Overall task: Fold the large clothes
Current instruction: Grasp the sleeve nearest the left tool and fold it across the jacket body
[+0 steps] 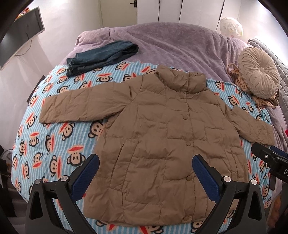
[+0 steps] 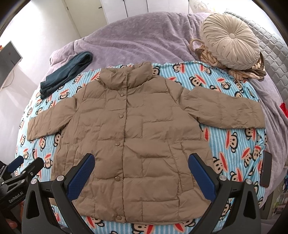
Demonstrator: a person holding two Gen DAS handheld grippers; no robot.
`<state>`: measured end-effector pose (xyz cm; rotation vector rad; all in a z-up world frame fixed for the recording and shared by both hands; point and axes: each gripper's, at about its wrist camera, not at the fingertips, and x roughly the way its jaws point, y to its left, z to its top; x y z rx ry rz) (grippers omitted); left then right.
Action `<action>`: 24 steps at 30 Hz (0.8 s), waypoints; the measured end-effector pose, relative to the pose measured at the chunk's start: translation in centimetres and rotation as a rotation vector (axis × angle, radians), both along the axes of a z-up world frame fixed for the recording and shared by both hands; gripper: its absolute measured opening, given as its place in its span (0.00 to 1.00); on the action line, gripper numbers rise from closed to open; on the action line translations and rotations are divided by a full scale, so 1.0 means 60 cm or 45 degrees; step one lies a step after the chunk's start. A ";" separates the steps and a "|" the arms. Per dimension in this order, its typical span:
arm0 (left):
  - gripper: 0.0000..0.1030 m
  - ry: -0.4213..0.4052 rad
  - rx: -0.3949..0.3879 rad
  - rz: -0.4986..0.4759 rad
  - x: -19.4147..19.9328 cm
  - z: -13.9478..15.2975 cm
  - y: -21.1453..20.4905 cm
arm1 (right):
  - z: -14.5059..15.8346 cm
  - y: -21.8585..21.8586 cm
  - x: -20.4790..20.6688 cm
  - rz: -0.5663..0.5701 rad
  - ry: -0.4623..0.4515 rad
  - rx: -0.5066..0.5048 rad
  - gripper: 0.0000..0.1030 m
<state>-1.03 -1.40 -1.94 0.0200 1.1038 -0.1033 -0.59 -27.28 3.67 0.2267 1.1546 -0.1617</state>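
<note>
Surface: a bed (image 1: 180,41) under a purple cover, with a striped monkey-print blanket (image 1: 54,136) spread over its near half.
Room: white closet doors (image 1: 171,10) beyond the far edge; a dark monitor (image 1: 21,32) past the left edge.
Other things: folded jeans (image 1: 97,55) near the far-left corner of the blanket; a round beige cushion (image 2: 232,41) toward the far-right corner; a phone (image 2: 267,169) at the right edge.
Jacket: a tan puffer jacket (image 2: 136,126) lies flat, buttoned, sleeves spread, collar away.
Left tool (image 1: 145,171): fingers wide apart, holding nothing, above the jacket's hem.
Right tool (image 2: 141,169): likewise spread wide and empty, above the hem.
</note>
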 end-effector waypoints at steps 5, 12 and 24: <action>1.00 0.028 -0.029 0.005 0.013 -0.015 0.013 | -0.014 0.010 0.015 0.008 0.030 0.033 1.00; 1.00 0.071 -0.229 0.082 0.063 -0.072 0.084 | -0.049 0.026 0.047 0.005 0.068 0.120 1.00; 1.00 0.029 -0.508 0.521 0.200 -0.243 0.376 | -0.161 0.158 0.116 0.190 0.206 0.289 1.00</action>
